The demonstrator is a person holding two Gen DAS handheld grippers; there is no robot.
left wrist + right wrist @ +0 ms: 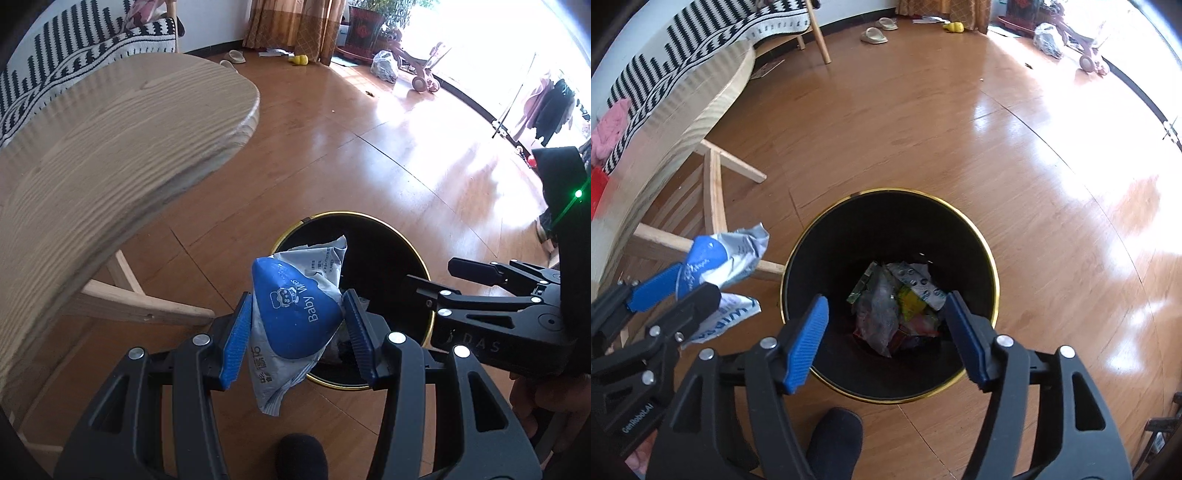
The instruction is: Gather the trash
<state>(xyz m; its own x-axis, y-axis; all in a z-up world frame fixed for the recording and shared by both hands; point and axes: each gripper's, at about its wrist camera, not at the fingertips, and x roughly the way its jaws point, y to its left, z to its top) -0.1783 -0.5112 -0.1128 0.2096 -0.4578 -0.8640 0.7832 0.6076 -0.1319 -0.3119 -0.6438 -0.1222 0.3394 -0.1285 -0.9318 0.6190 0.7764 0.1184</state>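
Wipes pack (295,317) clamped in left tongs (297,334) just inside bin rim (991,280); right tongs (886,339) apart, over bin mouth.

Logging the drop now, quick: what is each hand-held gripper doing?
Left hand-held gripper: closed on the baby wipes packet.
Right hand-held gripper: open, empty, over the trash bin.

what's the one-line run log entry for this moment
left gripper: shut on baby wipes pack | right gripper: open, empty, over trash bin | bin: holds wrappers
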